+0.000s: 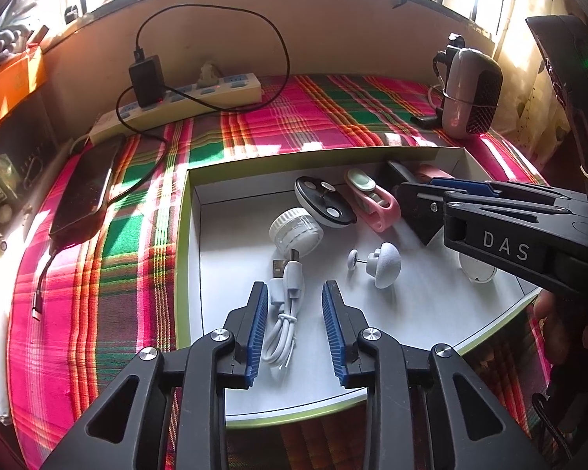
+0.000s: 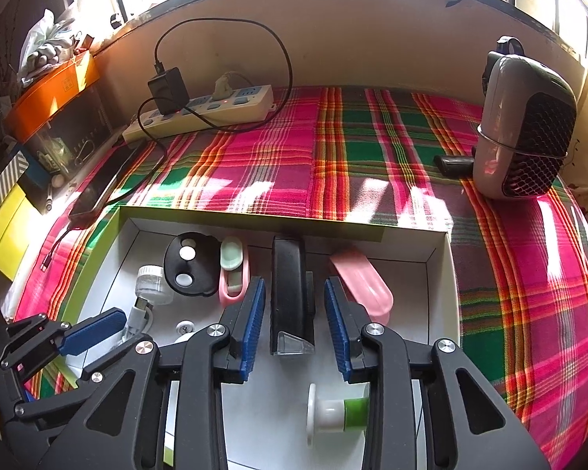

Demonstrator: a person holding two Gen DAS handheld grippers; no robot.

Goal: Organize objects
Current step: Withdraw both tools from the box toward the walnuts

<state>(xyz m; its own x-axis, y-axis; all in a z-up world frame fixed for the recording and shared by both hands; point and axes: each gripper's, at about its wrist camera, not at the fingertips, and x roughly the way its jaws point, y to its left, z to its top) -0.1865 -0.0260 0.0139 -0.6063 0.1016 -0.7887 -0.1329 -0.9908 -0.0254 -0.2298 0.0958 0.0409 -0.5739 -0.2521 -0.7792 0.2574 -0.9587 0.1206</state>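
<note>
Two grippers hang over the white box (image 1: 450, 154) on the plaid cloth (image 2: 392, 149). Left gripper (image 1: 295, 293) is spread wide, its blue pads either side of a coiled white USB cable (image 1: 284, 313), touching nothing. At its three o'clock the right gripper (image 2: 292, 293), likewise parted, straddles a black case (image 2: 290, 290) without contact.

From my right wrist camera I see my right gripper (image 2: 294, 325) spread wide, its blue fingers (image 2: 253, 325) flanking an upright black block (image 2: 290, 293) without touching it. It stands inside the white box (image 2: 443, 274) beside a pink case (image 2: 362, 286). A white-and-green knob (image 2: 333, 411) lies nearer me. The left gripper (image 2: 90, 331) reaches in at lower left, over a white cable (image 2: 137, 319).
</note>
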